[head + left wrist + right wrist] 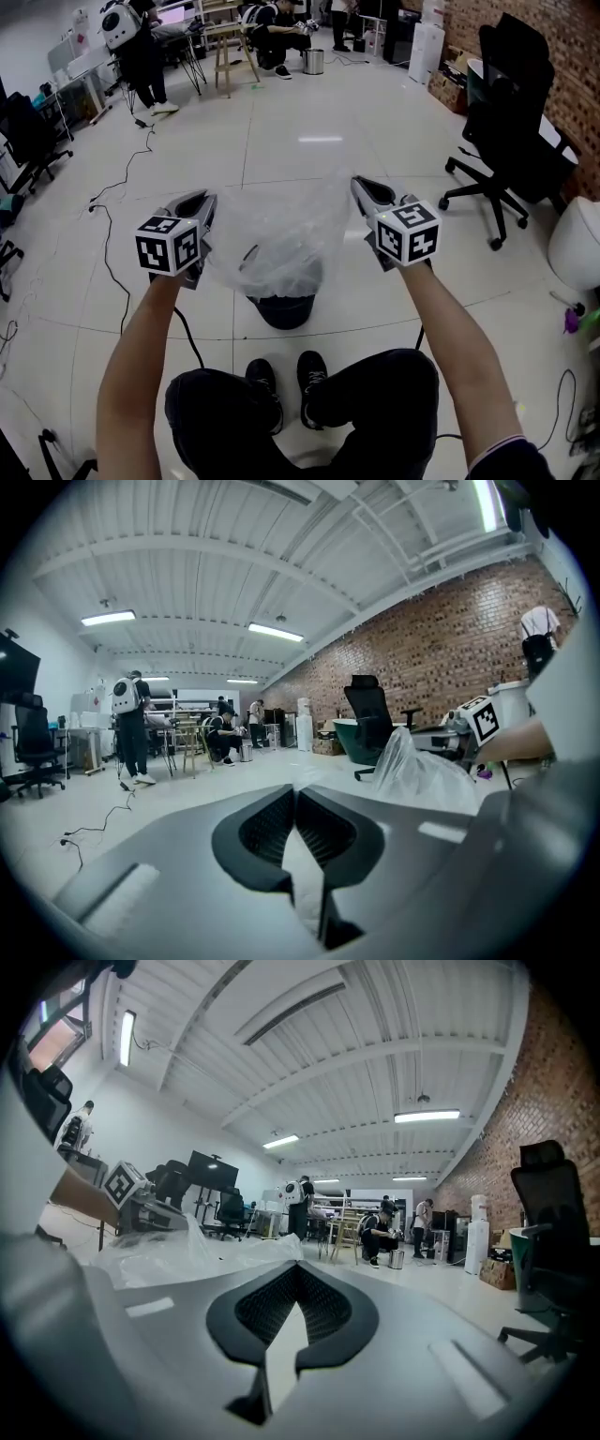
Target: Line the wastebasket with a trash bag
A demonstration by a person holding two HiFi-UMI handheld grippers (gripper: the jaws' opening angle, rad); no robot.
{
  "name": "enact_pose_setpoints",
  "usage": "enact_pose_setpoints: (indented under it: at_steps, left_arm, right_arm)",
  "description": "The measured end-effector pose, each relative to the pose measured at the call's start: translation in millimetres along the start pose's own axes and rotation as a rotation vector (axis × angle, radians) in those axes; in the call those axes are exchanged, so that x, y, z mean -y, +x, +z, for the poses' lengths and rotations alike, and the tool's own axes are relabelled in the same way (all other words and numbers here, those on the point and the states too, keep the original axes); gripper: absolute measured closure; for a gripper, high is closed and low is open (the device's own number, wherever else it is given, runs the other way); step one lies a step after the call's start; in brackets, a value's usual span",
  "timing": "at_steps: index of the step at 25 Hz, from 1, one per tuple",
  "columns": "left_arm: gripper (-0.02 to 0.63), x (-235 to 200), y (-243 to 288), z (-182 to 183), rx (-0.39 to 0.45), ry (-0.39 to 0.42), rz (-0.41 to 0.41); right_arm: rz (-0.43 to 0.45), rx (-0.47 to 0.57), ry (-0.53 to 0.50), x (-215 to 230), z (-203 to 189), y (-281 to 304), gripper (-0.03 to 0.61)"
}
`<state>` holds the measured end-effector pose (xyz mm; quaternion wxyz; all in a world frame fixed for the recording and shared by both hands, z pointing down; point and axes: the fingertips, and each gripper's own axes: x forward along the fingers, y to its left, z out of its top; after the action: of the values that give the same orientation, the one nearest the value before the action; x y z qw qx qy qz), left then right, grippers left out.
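A person standing on a pale tiled floor [319, 122] held a clear trash bag [277, 234] stretched between two hand-held tools, directly above a dark wastebasket [283, 311]. The left tool [204, 201] had its jaws closed tight on the bag's left edge. The right tool [362, 186] was clamped the same way on the right edge. Each tool's own view showed its two jaws meeting at the tips, with thin plastic film running off toward the other tool. The bag hung crumpled between them, and from above its lower part covered the wastebasket's rim; whether the two touched could not be told. The wastebasket stood on the floor just beyond the person's black shoes [281, 375], between the two outstretched forearms. To the right, a black office chair [511, 131] stood near a brick wall [572, 37]. At the far end of the room, several people [277, 33] gathered near a small metal bin [314, 62], and a cable [117, 187] trailed across the floor at left.
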<state>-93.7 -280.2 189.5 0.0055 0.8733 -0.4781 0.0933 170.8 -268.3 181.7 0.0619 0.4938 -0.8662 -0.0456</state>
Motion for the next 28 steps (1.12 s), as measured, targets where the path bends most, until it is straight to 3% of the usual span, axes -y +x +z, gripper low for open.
enact_pose_setpoints:
  at_steps: [9,20,28]
  left_arm:
    - [0.603,-2,25,-38,-0.051,-0.052,-0.022]
    - [0.603,-40,24,-116,-0.2,-0.112,0.053]
    - [0.603,-58,42,-160,-0.246,-0.138,0.097]
  right_arm:
    - [0.052,-0.075,0.013,-4,-42,30,0.577]
    - [0.097,-0.187,0.036,0,-116,63,0.577]
    - [0.098,-0.252,0.069,9,-169,84,0.577]
